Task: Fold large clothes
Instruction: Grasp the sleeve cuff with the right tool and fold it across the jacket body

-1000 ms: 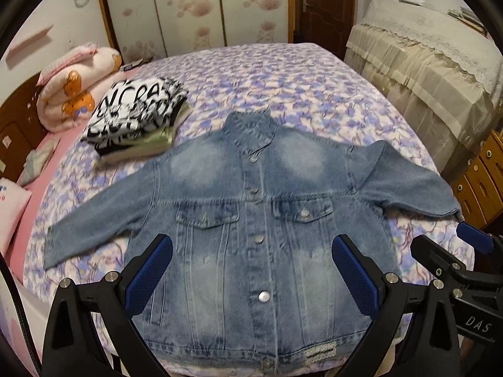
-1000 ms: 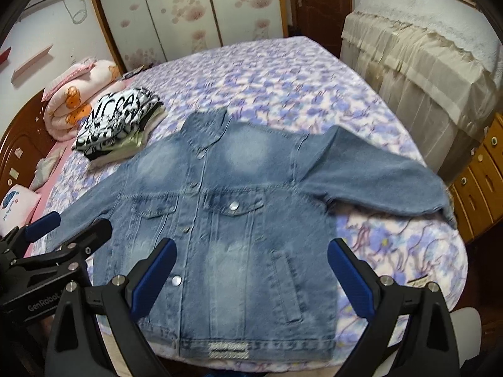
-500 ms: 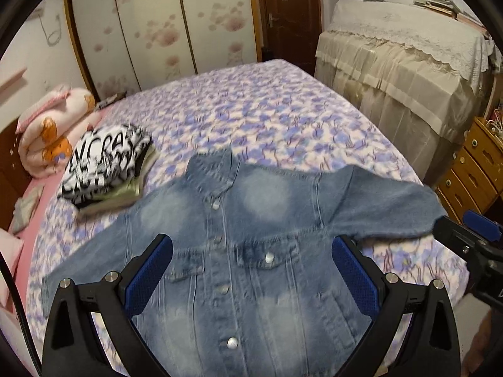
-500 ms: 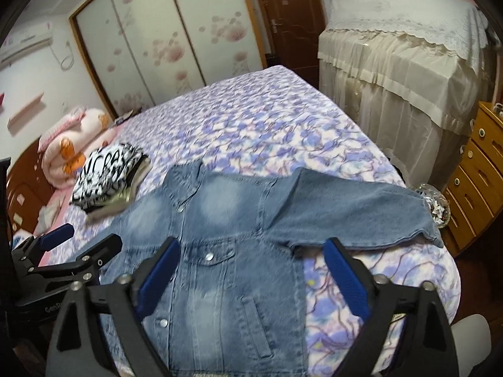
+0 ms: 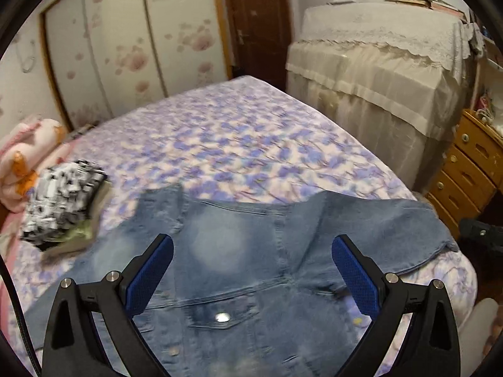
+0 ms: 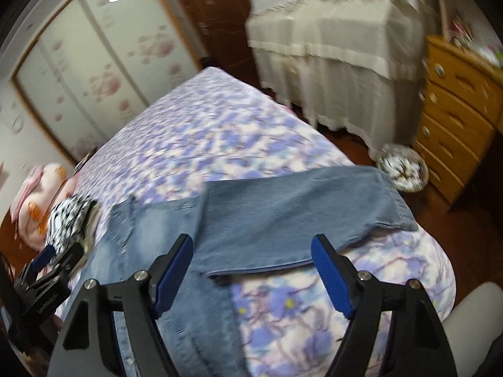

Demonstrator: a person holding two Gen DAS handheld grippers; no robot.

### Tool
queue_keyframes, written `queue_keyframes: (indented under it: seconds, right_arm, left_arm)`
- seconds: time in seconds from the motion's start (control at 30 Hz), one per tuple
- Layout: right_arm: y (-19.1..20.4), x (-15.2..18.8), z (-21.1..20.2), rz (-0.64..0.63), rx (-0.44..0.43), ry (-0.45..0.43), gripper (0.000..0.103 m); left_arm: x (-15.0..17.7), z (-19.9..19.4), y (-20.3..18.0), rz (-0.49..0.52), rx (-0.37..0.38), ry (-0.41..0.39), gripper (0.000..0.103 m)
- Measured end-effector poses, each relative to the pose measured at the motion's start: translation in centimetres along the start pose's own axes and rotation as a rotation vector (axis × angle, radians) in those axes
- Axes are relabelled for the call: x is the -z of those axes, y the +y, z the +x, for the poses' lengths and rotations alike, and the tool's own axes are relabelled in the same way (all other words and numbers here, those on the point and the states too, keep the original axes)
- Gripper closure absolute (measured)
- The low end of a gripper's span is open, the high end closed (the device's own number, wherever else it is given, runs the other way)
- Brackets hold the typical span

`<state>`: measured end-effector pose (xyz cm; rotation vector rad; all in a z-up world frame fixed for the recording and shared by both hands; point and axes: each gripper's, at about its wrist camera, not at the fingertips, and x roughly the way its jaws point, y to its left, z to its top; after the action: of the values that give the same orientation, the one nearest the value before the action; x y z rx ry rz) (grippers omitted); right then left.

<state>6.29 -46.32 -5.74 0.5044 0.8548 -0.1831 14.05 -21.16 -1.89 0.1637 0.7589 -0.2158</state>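
**Inspector A:** Denim jacket (image 5: pixel 251 270) lies front up and spread flat on the floral bedspread (image 5: pixel 239 138), near its foot edge. We find both sleeves out to the sides and no fold made in the body. We judge the task barely begun: the sleeves are to be brought in and the body doubled over.

**Inspector B:** Agreed. We note the sleeve on the right side (image 6: pixel 292 216) stretched along the bed edge, its cuff close to the corner. A stack of folded clothes (image 5: pixel 66 204) sits well apart, toward the pillows (image 5: pixel 22 163); we take that as finished work, though we cannot confirm it.

**Inspector A:** As to the tools: the left gripper (image 5: pixel 251 276) hovers over the chest of the jacket, jaws wide apart, nothing between them. Whether the tips touch cloth we cannot tell.

**Inspector B:** The right gripper (image 6: pixel 251 270) is tilted and points at the sleeve near the armpit, jaws likewise parted and empty. Both views are blurred, so we record fine contact as undetermined.

**Inspector A:** Our judgement for the next step: the right tool would need to close on the sleeve cloth, likely toward the cuff, and carry it across the front.

**Inspector B:** Risk noted: heavy denim may slip from a shallow pinch.
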Motion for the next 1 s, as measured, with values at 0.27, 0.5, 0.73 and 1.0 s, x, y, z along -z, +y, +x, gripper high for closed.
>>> queue_keyframes:
  seconds: [0.27,0.5,0.73,1.0]
  right_arm:
    - [-9.7,0.9,5.8,0.218,0.048,0.067,0.025]
    - [-15.0,2.0,9.8,0.384,0.005,0.100,0.026]
    - [-15.7,0.6,12.6,0.422,0.003,0.101,0.026]
    - [-15.3,-0.5,14.3,0.400,0.052,0.111,0.060]
  left_arm:
    - [0.0,6.8,-3.4,-0.005,0.004,0.075,0.003]
    - [1.0,11.0,-5.1,0.003,0.014,0.140,0.003]
    - [1.3,12.5,-6.0,0.029,0.006,0.161,0.003]
    - [0.7,12.7,-6.1,0.038,0.003,0.153,0.003]
